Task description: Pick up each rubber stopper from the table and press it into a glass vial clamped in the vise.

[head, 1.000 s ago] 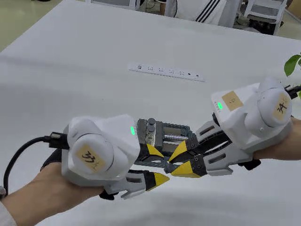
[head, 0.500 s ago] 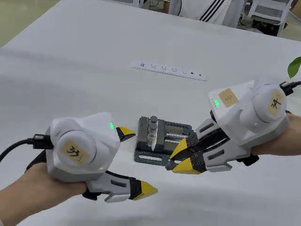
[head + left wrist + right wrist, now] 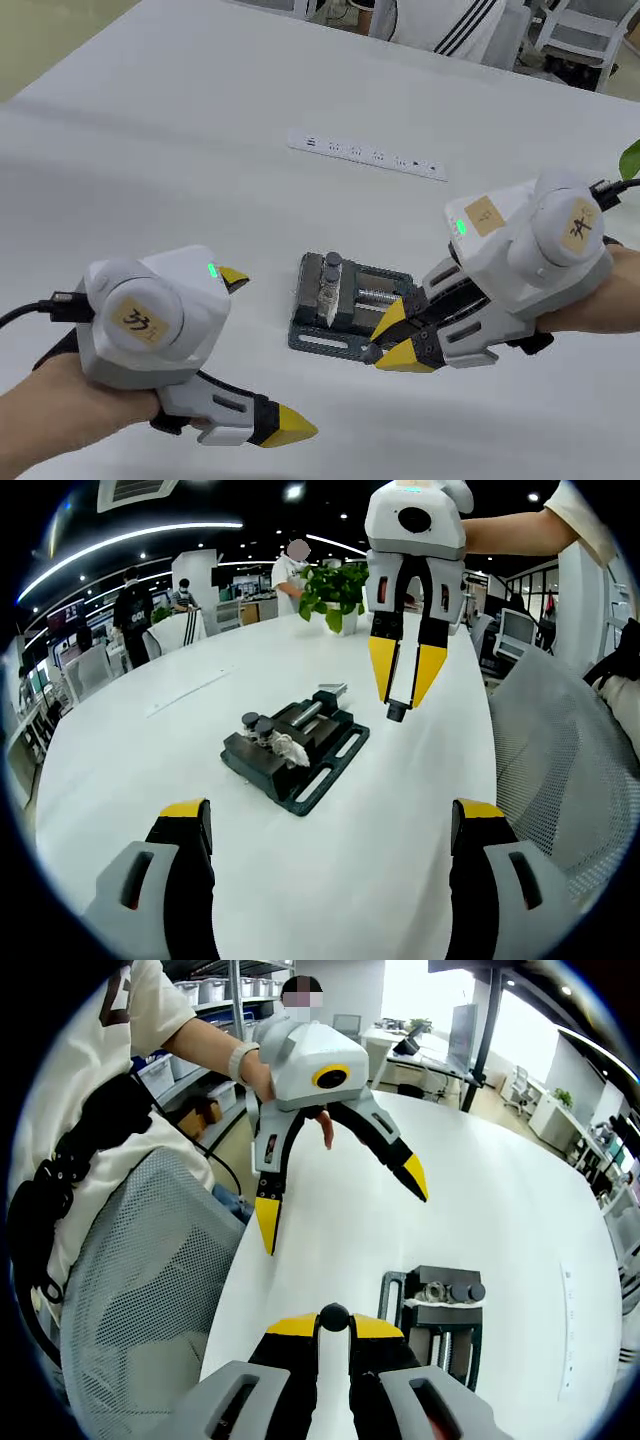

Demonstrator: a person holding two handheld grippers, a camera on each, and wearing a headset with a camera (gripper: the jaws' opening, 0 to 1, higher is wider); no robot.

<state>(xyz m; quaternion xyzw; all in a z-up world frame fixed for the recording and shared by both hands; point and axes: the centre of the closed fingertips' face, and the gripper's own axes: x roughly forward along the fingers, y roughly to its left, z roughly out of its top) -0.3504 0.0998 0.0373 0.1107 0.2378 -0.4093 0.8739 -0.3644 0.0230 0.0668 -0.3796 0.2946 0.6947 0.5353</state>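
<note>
Head view: vial [image 3: 327, 291] seemingly upright in vise [image 3: 330, 343].

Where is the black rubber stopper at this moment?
In the right gripper view, the stopper sits pinched between the tips of the right tool, near the vise.

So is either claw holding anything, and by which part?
The right gripper pinches a dark rubber stopper by its sides; the left gripper is open and empty.
</note>
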